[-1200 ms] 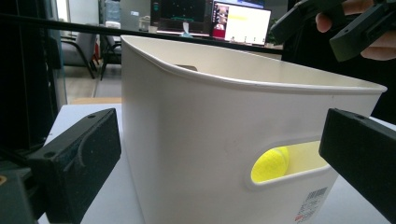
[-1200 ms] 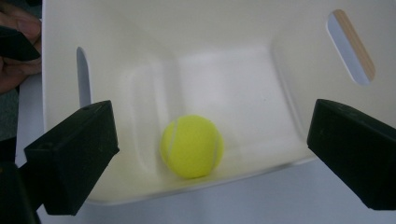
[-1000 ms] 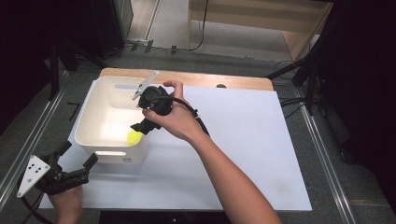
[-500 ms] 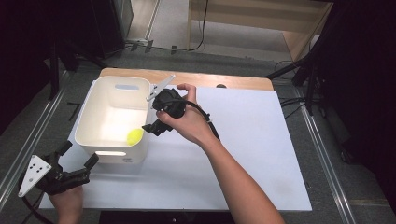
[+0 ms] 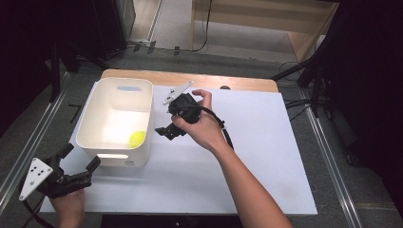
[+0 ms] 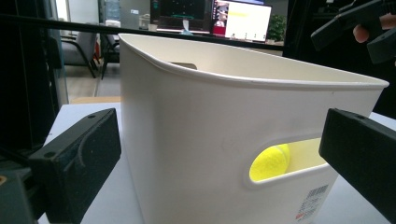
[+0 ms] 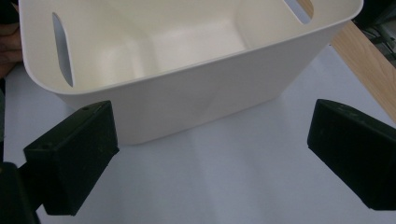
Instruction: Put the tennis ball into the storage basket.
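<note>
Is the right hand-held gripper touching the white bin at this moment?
Apart. In the right gripper view, the open jaws of the right hand-held gripper stand short of the white bin, with bare white table surface between them.

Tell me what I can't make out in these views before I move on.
- Small yellow ball in the white plastic bin: left gripper view shows a slice through the handle slot; the wall hides the rest.
- Barcode label: print too small, cut off by the bottom edge.
- Right gripper: in the high view, the hand covers much of it.
</note>
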Motion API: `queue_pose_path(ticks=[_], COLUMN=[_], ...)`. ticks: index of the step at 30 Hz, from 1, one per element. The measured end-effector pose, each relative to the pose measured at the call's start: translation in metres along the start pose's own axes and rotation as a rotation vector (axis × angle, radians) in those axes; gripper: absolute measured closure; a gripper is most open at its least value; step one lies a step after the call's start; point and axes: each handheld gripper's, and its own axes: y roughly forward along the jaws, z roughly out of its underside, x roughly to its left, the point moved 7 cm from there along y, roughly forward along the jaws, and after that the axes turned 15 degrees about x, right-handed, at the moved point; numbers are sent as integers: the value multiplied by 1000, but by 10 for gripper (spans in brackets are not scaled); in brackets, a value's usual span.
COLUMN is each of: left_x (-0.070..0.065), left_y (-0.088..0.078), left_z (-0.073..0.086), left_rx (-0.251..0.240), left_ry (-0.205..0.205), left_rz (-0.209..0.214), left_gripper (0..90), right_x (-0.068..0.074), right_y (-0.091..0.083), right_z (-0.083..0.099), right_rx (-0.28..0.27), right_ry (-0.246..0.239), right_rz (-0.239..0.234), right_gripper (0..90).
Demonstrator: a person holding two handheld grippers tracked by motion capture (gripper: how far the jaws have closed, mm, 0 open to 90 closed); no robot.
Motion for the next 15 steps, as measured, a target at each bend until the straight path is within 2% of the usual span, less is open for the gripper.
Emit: queue_pose_path(ticks=[6,8,15], left_x=[0,0,-1], left_y=[0,0,1], left_z=[0,0,1], left_rx=[5,5,11], left_ry=[1,1,3], left_rz=[-1,-1,-5], left_gripper=[0,0,0], right_x=[-6,-7,-11], right_y=[0,0,-2], right_z=[15,16,32], right_rx=[-18,-23,-45], right_ry=[43,40,74], right_rz=[0,2,-3], right_gripper=[4,4,4])
